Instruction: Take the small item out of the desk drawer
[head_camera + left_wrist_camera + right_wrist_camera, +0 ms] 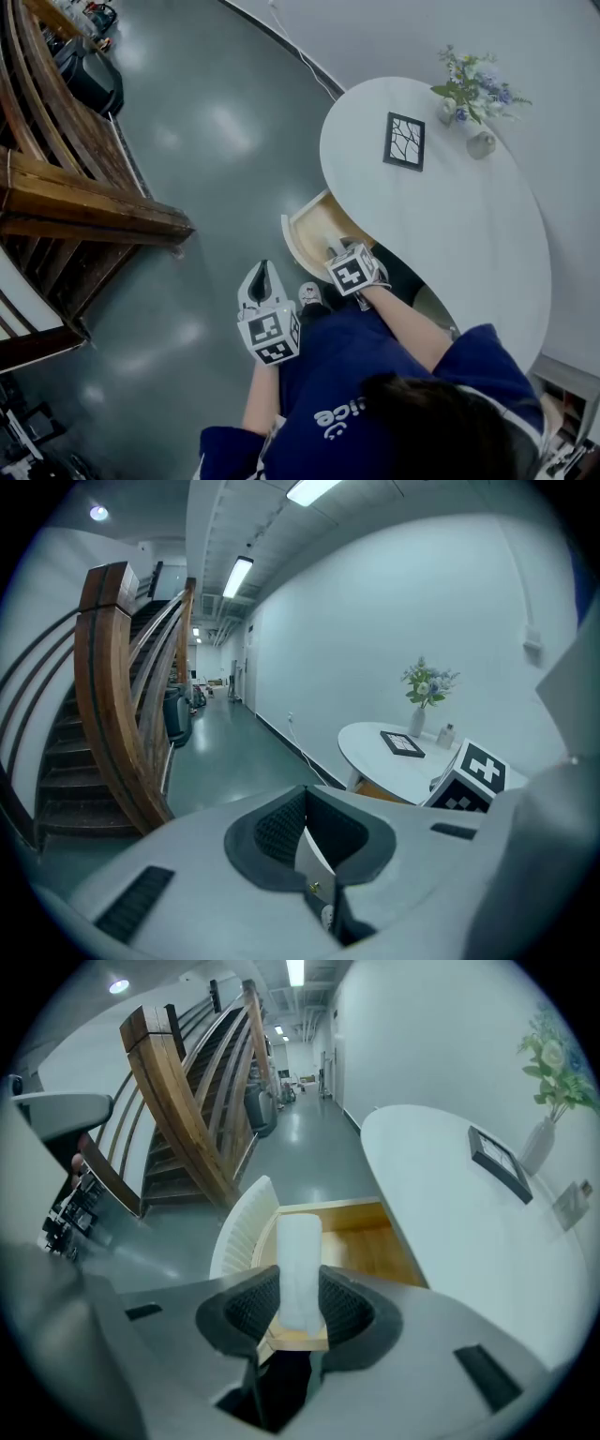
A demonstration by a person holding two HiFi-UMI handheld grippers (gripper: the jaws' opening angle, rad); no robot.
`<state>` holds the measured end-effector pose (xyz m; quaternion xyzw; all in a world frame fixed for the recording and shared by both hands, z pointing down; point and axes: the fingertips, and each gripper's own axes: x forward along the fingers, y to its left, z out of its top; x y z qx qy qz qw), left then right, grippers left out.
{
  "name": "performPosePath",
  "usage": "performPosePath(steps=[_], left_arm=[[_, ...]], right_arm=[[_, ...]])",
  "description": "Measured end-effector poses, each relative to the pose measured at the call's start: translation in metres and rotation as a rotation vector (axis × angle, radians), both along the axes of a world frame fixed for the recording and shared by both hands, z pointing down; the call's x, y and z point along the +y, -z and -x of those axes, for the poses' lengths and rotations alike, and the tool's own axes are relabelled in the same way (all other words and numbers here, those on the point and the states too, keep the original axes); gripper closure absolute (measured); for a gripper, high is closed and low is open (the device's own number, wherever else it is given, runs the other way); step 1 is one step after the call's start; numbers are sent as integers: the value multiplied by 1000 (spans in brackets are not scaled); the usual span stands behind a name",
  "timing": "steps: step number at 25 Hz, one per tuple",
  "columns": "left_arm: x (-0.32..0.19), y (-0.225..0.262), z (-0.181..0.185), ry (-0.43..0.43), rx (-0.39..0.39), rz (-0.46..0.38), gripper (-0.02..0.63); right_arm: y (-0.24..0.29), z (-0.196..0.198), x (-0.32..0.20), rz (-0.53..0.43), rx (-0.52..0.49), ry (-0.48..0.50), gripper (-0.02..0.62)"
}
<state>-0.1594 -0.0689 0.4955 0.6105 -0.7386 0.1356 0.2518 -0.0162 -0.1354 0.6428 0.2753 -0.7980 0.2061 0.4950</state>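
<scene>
Over the open drawer (pixel 361 1241) at mid-frame of the right gripper view: right gripper (pixel 300 1309) clenched on a small white roll (pixel 299 1246), pads pressing its lower part, most of its length sticking out past the fingertips, apparently above the wooden drawer bottom. At lower centre of the head view: left gripper (pixel 262 281) closed on nothing, hanging over the grey floor (pixel 187 141) just left of the drawer's ribbed white front (pixel 236 1232). Judged close to done, with only the carry-out and set-down to come. Likeliest trouble: a grip low on a smooth, possibly soft roll, so liable to pivot or slide out under a quick swing and drop back into the drawer or onto the floor. Liable also to squash or kink under a harder squeeze. Second risk: clipping the edge of the white table (pixel 450 244), overhanging the drawer at the right of the right gripper view, or the raised front, on a sideways exit, enough to knock the protruding end and lever the roll loose. Farther off, at upper right of the head view: a framed picture (pixel 404 141), a vase of flowers (pixel 448 108) and a small bottle (pixel 481 142), well apart from both grippers but exposed to a careless set-down there. Drawer open close to the person (pixel 375 403): a bump hazard on turning away.
</scene>
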Motion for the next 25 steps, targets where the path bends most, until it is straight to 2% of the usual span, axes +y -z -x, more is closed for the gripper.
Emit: performPosePath(steps=[10,25], left_arm=[[-18,2,-22,-90,12,-31,604],[-40,13,-47,-216,-5,-67,604]], right_arm=[[33,-16,2,-54,-64,-59,460],[86,-37,-12,-157,-187,-206,460]])
